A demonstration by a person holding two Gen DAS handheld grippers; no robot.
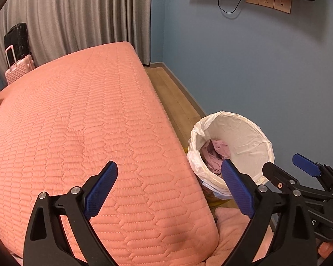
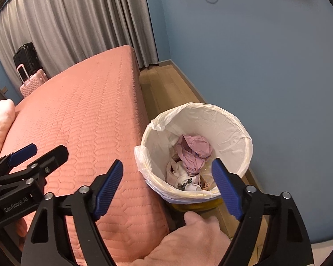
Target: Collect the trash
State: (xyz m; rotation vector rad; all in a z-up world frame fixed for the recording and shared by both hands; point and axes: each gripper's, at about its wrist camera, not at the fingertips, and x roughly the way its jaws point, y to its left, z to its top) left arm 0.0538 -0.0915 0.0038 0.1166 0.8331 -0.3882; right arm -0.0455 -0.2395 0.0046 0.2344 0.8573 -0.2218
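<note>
Both tools empty. Left hand-held gripper (image 1: 169,185) spread wide over the near corner of the bed (image 1: 82,119); right hand-held gripper (image 2: 167,187) equally wide, hovering above the near rim of the trash bin (image 2: 244,139), which stands on the wood floor (image 2: 166,84) just beside the bed's edge. A bare hand (image 2: 188,241) shows below the right tool.

Collected trash (image 2: 194,150) sits in the bin bottom: crumpled pink paper or plastic on top, pale scraps and a dark-printed piece beneath. No loose trash visible on the bed from here.

Judgement: drop appears done; next comes scanning for more. Keep jaws wide, lift clear of the liner so the thin film doesn't snag.

Textures: bedspread is salmon quilting, stitched in elongated hexagons, soft. Liner white, wrinkled, folded loosely over a round yellowish rim. Pads blue, ribbed.

Beyond: grey pleated curtain (image 2: 77,26), pink suitcase (image 2: 32,84), blue wall (image 2: 266,55).
</note>
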